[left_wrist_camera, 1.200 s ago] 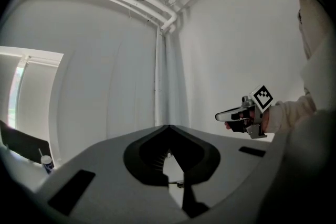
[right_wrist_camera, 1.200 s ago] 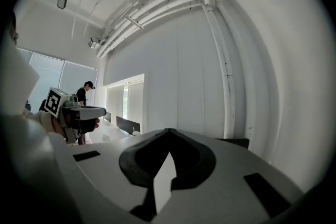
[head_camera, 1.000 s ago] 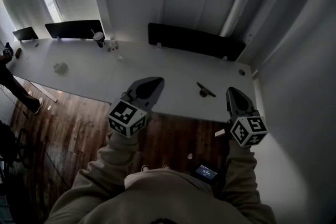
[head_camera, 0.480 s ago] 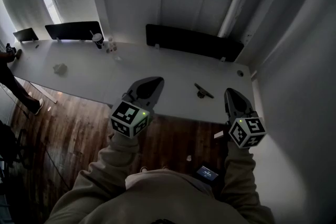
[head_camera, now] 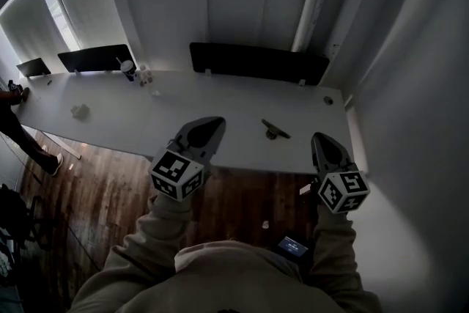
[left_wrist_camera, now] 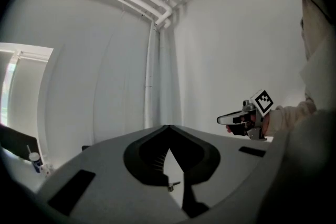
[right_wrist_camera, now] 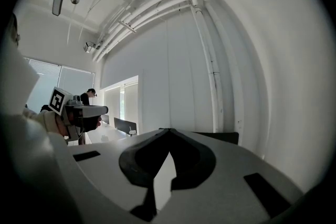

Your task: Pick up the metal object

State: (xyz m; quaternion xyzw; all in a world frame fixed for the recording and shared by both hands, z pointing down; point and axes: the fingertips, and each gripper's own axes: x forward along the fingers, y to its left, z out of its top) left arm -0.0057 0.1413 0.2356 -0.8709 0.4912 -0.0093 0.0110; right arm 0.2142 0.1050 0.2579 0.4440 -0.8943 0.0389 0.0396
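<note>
Ahead, metal object on table, between closed empty left claw and closed right claw, touching neither.

The right gripper, jaws closed tip to tip on nothing, faces a white wall where pipes climb upward. At left, the left gripper is held level; a person stands far back near bright windows.

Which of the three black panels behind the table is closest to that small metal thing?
The longest panel, directly behind the metal object. The middle panel and the small panel stand far toward the left end of the table.
</note>
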